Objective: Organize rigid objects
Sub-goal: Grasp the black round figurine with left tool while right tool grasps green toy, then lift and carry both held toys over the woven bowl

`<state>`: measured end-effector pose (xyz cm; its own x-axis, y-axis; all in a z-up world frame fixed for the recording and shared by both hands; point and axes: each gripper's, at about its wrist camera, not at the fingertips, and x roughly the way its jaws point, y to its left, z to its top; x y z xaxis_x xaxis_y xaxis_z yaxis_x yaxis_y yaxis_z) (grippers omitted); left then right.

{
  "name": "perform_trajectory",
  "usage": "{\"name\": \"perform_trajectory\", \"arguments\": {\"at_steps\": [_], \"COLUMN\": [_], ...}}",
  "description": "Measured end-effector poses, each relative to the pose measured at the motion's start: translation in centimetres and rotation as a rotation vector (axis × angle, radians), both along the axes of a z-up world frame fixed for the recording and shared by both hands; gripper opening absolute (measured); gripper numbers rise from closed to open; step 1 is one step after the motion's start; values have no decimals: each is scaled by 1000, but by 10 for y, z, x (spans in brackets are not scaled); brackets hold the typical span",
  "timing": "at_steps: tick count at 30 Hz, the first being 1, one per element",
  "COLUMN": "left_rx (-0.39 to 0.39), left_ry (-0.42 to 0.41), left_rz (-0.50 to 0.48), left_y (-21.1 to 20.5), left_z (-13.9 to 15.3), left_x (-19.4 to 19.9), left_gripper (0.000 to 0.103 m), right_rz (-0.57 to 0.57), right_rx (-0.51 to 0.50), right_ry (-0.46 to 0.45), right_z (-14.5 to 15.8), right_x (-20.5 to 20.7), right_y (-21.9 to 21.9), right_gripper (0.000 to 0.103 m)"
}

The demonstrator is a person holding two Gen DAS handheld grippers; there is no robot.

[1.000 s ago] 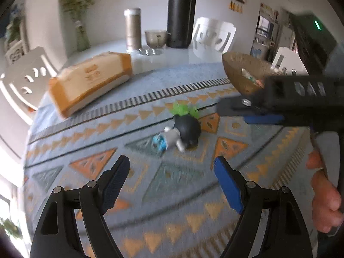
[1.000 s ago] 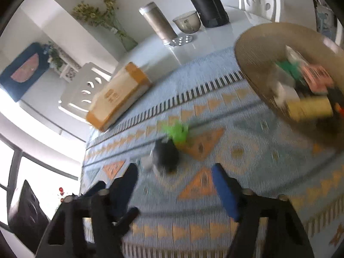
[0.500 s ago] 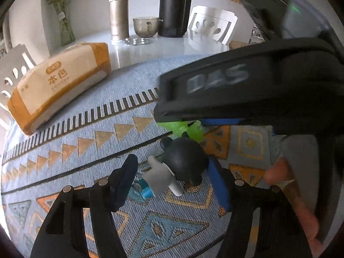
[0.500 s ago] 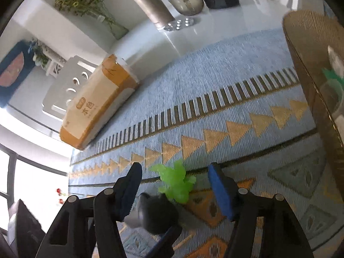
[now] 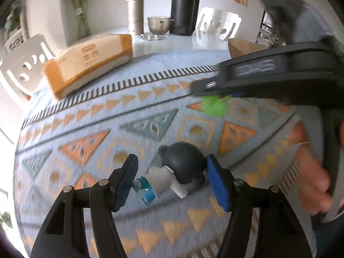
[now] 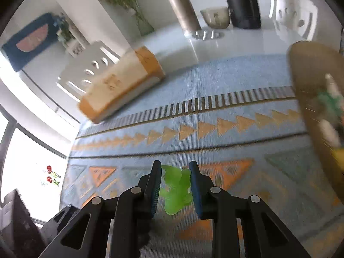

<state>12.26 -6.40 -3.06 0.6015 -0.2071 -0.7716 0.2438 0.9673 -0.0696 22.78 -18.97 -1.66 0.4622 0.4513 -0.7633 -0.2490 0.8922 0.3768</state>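
The left tongs straddle a small figurine with a round black head, white body and blue feet, which lies on its side on the patterned blue-and-orange woven cloth covering the counter. Its long axis runs from the head at about 2 o'clock to the feet at about 8 o'clock, roughly crosswise between the blue pads. The right pad looks to be against the head, while the left pad stands just beside the feet; I read these tongs as not yet clenched on it.

The right tongs have just been closing and now clamp a translucent green plastic toy between their pads. In the left wrist view this toy hangs under those tongs at about 1 o'clock from the figurine, well apart from it.

The woven brown basket sits at 2 o'clock from the right tongs, so the right hand is the nearer one to it.

Counted: one figurine, one green toy, one basket with several blurred pieces inside, one orange-and-white paper pack.
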Motion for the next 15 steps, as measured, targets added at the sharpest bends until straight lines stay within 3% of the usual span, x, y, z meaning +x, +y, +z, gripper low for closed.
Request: {"name": "perform_trajectory", "arguments": {"at_steps": [7,11,15], "left_rx": [-114,-103,-106], "left_ry": [-67,-127,-149], "left_rz": [78,89,85], "left_y": [18,13,12], "left_z": [13,15,9], "left_x": [-54,-74,-81], "left_gripper": [59,59,59], "right_rz": [14,-6,-13], "right_rx": [4,23,99], "right_ry": [-56,-50,-3], "right_z": [21,9,-14], "right_x": [-97,-131,-140], "right_y": [-34,-57,-76], "right_gripper": [25,25,25]}}
